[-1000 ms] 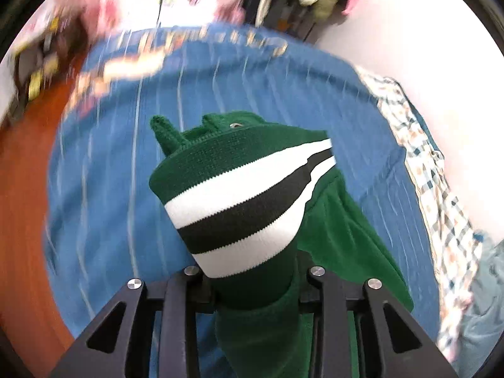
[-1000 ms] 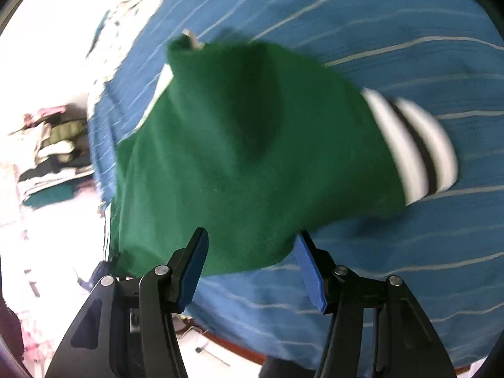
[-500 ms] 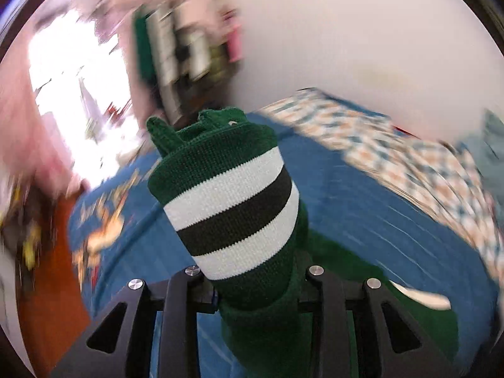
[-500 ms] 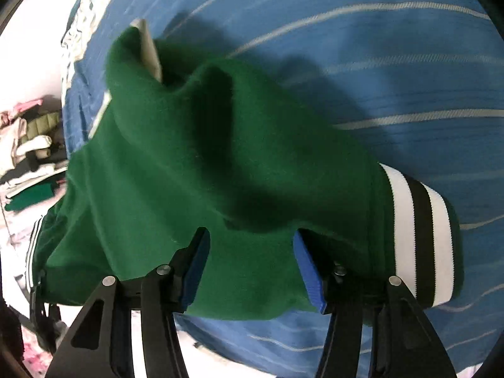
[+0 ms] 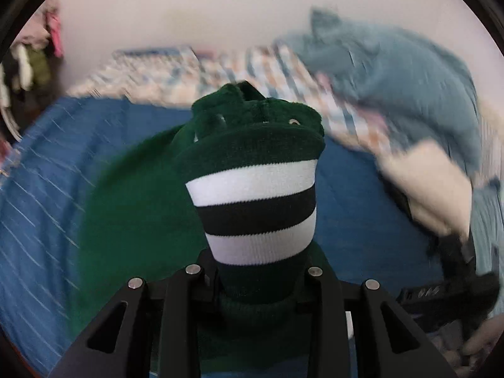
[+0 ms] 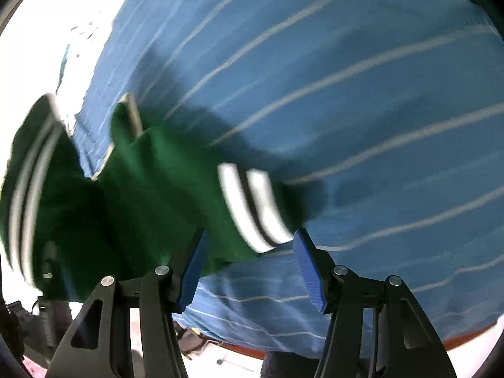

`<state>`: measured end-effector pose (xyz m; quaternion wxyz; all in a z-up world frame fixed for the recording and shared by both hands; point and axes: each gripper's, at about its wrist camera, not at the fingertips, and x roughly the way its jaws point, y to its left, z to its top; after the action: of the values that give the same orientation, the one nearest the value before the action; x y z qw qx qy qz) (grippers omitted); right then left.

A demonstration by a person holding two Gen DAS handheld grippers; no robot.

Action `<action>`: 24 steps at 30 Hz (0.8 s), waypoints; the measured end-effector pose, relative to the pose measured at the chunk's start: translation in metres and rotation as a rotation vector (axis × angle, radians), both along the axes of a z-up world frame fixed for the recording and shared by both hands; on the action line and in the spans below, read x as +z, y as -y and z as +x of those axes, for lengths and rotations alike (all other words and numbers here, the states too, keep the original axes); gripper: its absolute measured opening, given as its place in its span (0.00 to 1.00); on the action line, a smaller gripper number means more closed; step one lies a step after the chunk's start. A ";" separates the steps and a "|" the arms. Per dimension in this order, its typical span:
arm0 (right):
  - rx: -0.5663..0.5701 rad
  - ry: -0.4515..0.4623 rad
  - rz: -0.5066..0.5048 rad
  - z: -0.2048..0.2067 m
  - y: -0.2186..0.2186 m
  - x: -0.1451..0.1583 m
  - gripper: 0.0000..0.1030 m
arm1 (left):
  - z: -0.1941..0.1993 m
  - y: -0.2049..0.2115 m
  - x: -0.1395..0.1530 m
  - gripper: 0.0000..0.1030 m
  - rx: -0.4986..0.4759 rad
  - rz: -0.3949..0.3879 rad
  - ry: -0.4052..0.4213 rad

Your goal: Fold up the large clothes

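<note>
A large green garment [image 5: 135, 208] with white and black striped ribbing lies partly on a blue striped bedsheet [image 5: 47, 170]. My left gripper [image 5: 255, 280] is shut on its striped ribbed edge [image 5: 255, 208], which stands up bunched between the fingers. In the right wrist view the garment [image 6: 151, 182] is blurred, with a striped cuff [image 6: 252, 208] just ahead of my right gripper [image 6: 249, 264]. That gripper is open, its blue pads [image 6: 192, 267] apart, with nothing between them. The right gripper also shows at the right edge of the left wrist view [image 5: 450, 296].
A grey-blue garment [image 5: 393, 72] and a checked blanket [image 5: 195, 72] lie heaped at the far side of the bed by the white wall. Clothes hang at the far left [image 5: 28, 63]. The bed's edge and the floor [image 6: 220, 356] show below the right gripper.
My left gripper has swung round with the ribbed edge, from facing the room to facing the wall and the heap. The garment has slid left and down in the right wrist view.
</note>
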<state>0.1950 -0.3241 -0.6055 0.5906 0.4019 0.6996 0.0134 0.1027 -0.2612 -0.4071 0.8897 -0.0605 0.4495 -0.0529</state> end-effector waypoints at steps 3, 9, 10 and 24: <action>-0.002 -0.030 -0.031 -0.012 0.015 -0.006 0.57 | 0.003 0.030 -0.052 0.24 -0.039 0.079 -0.124; 0.067 0.024 -0.094 -0.011 0.005 0.007 0.83 | -0.002 0.039 -0.050 0.32 -0.055 0.196 -0.154; 0.084 0.074 -0.106 -0.009 0.005 0.015 0.83 | -0.005 0.038 -0.041 0.48 -0.069 0.202 -0.147; 0.267 0.337 0.088 0.091 -0.079 0.077 0.89 | -0.084 -0.125 -0.024 0.99 0.391 0.338 -0.303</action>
<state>0.2861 -0.2447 -0.5286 0.6741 0.3233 0.6367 0.1889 0.0183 -0.1357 -0.4309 0.8033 -0.0041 0.5593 0.2045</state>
